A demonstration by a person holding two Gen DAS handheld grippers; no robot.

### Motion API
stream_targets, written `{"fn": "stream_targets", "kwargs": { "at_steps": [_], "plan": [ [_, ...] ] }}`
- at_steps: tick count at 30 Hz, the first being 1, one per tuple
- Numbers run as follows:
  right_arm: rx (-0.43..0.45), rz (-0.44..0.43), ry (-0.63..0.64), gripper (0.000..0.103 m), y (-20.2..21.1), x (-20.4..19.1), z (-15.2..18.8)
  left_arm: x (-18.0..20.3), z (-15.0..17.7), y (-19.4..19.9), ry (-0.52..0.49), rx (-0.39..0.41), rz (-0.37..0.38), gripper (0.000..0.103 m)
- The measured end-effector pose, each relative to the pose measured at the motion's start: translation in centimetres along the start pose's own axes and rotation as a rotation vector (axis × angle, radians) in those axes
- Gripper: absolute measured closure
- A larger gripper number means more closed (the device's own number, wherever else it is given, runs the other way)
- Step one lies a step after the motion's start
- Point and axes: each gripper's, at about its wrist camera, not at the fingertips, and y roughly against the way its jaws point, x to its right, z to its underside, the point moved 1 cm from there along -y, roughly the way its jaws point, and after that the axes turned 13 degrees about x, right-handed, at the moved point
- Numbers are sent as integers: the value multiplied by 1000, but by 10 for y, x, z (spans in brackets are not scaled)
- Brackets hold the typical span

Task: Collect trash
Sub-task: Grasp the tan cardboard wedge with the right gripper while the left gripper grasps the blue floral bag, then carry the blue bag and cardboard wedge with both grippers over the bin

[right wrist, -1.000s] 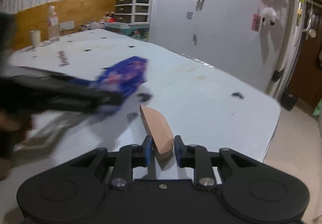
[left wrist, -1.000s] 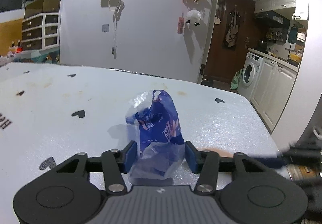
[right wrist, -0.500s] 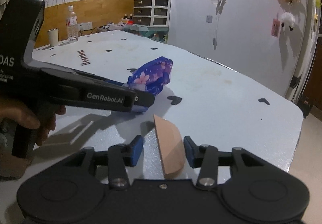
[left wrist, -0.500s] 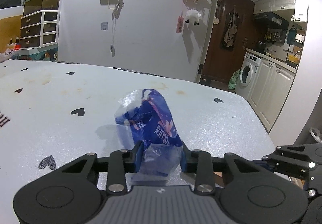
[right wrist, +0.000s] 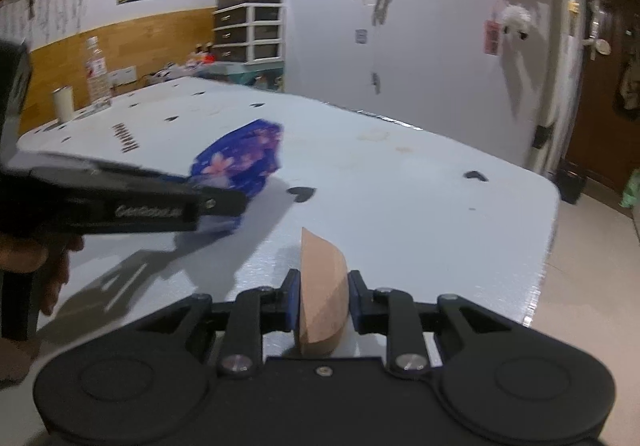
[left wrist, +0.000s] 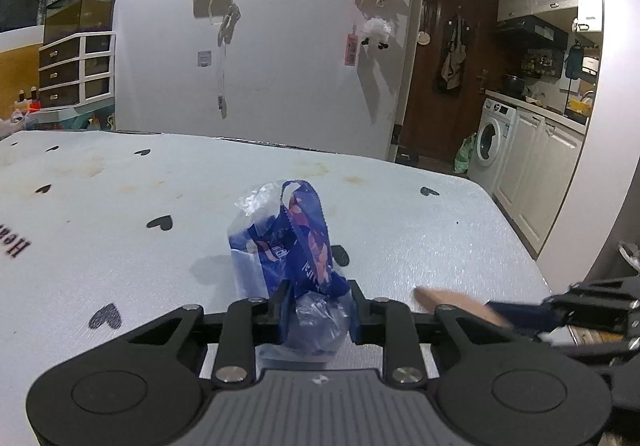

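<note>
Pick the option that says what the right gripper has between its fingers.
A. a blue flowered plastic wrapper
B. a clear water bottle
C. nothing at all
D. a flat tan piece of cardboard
D: in the right wrist view the right gripper is shut on the tan cardboard piece, while the blue wrapper sits in the left gripper.

The crumpled wrapper [left wrist: 298, 242] is deep blue with pink and orange flowers and a clear plastic edge. The wedge-shaped scrap [right wrist: 322, 298] is plain tan. The counter [left wrist: 120, 213] is pale white, scattered with small black hearts and faint brown stains. Each tool [left wrist: 318, 310] is black with blue pads [left wrist: 285, 312].
</note>
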Motion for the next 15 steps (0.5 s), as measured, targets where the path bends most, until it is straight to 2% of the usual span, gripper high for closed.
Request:
{"fn": "stream_targets", "kwargs": {
  "at_steps": [8, 15],
  "plan": [
    [51, 92, -66, 78, 35, 16, -1, 18, 5, 19, -81, 5, -1, 75],
    [71, 135, -80, 78, 65, 16, 5, 39, 10, 46, -79, 37, 40, 75]
  ]
}}
